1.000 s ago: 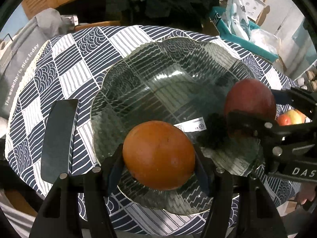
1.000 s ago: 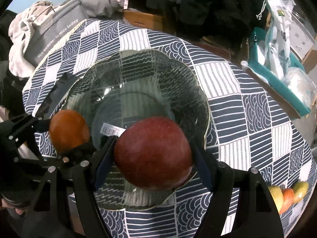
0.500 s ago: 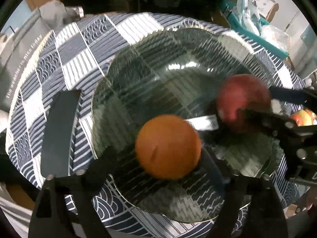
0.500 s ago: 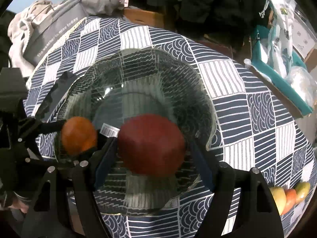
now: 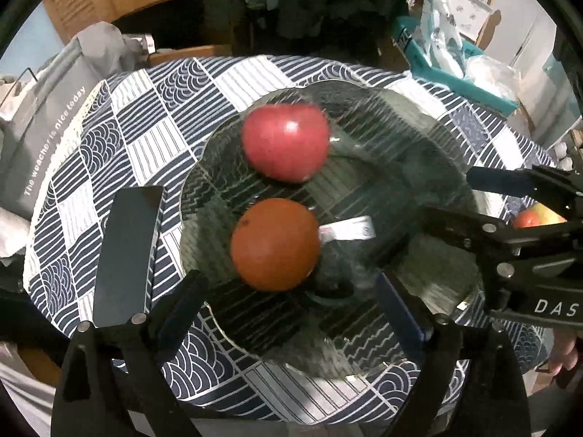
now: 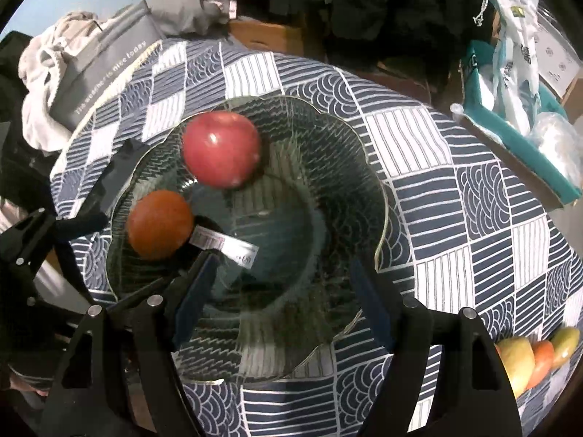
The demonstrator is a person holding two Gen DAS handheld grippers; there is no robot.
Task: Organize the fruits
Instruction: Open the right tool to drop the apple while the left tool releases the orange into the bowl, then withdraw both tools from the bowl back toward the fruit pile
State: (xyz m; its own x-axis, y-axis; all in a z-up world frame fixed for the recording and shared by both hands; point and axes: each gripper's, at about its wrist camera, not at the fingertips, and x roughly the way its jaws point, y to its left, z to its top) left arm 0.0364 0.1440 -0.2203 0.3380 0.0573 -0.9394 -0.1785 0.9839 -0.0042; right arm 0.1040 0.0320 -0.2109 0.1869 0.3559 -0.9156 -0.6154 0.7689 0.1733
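- Cluttered room behind: dark clothing hanging, a wooden louvred door, a teal crate (image 5: pixel 437 54) with white plastic bags, a grey bag (image 6: pixel 105 69) printed with white lettering.
- Round surface, covered by a navy-and-white patchwork tablecloth (image 6: pixel 455 196) of stripe and wave squares.
- Glass bowl (image 6: pixel 368 167), ribbed, scalloped rim, standing on the cloth near the middle; a white barcode label (image 6: pixel 226 245) shows at its bottom.
- Red apple (image 5: pixel 286 142), lying inside the bowl toward its far side, slightly blurred.
- Orange (image 5: pixel 275 244), lying inside the bowl on the near left, just beside the label, close to the apple; whether they touch I cannot tell.
- Left tool (image 5: pixel 291 309), poised over the bowl's near edge, jaws having just been opening and now spread wide; the orange sits beyond the fingertips, free of both pads.
- Right tool (image 6: pixel 284 302), over the bowl's near right part, jaws apart with only glass between them.
- Dark flat rectangular object (image 5: pixel 125 258), lying on the cloth left of the bowl.
- Further fruit (image 6: pixel 535 357), yellow and red pieces, at the surface's right edge, well apart from the bowl.
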